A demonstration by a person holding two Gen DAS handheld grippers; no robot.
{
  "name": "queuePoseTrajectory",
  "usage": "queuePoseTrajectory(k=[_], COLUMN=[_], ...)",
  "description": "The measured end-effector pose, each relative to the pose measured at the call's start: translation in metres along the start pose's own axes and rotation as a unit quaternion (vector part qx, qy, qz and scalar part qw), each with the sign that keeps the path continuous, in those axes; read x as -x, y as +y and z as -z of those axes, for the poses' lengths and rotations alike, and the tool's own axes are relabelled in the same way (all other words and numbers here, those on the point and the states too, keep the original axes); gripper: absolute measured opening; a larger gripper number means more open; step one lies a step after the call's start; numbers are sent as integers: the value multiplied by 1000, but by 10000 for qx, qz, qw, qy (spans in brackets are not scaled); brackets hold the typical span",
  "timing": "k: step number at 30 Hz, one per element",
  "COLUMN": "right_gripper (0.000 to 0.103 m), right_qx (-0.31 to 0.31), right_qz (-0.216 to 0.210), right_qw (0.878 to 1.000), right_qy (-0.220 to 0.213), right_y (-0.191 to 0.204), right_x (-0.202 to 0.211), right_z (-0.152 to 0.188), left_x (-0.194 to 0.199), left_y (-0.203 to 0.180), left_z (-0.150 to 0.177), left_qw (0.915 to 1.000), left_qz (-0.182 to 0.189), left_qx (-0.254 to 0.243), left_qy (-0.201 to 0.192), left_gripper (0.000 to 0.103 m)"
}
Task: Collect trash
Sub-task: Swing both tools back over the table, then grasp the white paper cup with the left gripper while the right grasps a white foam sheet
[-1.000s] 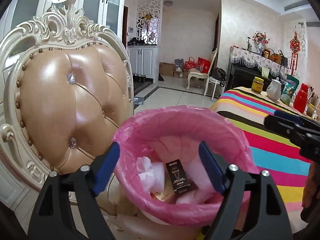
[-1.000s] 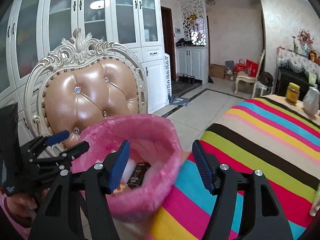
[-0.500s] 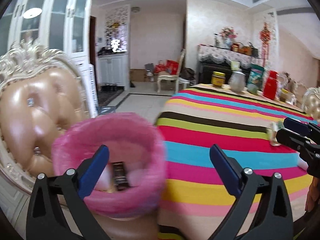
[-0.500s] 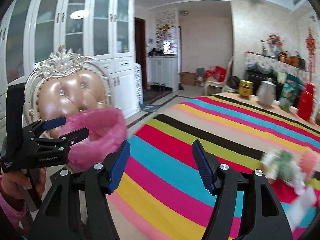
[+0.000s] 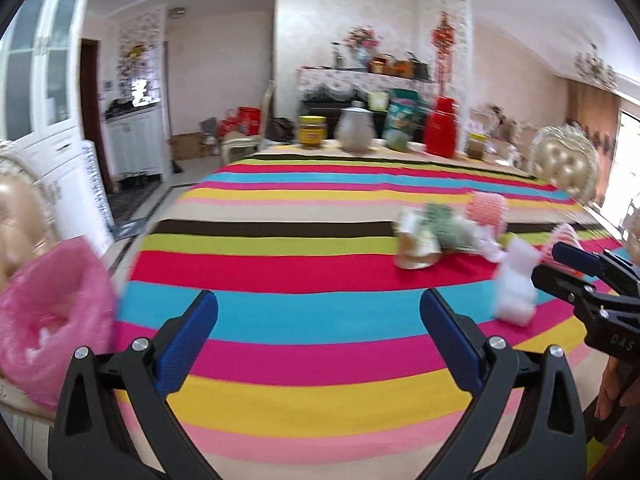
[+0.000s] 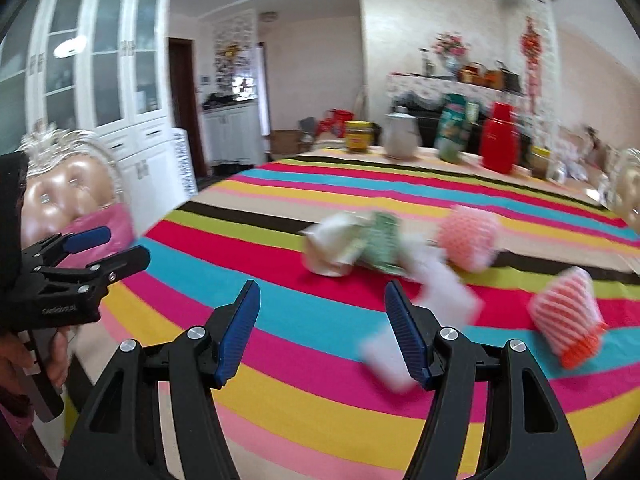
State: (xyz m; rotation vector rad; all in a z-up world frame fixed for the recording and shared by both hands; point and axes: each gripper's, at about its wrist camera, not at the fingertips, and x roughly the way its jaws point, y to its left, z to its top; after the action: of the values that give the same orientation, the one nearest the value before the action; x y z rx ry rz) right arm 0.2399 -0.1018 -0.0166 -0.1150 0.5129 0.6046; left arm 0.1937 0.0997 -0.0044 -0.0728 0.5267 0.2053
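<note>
Right wrist view: both grippers' ribbed blue fingers (image 6: 404, 332) released above crumpled wrappers (image 6: 352, 246) on striped cloth (image 6: 280, 396).

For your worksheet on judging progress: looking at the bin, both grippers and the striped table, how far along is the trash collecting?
Done: the pink-lined bin already holds some white scraps. In hand: nothing; the left gripper and right gripper are both open and empty. Left: a crumpled paper cup, green wrapper, white tissue and two pink foam nets lie on the tablecloth.
</note>
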Motion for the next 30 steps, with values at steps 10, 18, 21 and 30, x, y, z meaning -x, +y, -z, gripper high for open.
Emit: queuePoseTrajectory(k=[10,18,21,30], right_gripper=[62,62,61,51], right_qx=[-441,-615,-605,-481], right_qz=[473,441,384,133], right_qw=[9976,9963,9964,9967], right_qy=[254,396,458,644], right_y=[-78,-107,-108,-108], right_x=[-18,-49,-61,-93], right_z=[4,-9,-16,-33], left_x=[-55,-97,-113,-152], left_y=[-80,-86,-82,-80], left_z=[-15,-29,-34,-45], left_qw=[9977,9980,9983,9975], left_qz=[441,348,300,191], left_qx=[-450,-341,-232,-259], left_qy=[236,393,448,632], left_gripper=[98,98,98,95])
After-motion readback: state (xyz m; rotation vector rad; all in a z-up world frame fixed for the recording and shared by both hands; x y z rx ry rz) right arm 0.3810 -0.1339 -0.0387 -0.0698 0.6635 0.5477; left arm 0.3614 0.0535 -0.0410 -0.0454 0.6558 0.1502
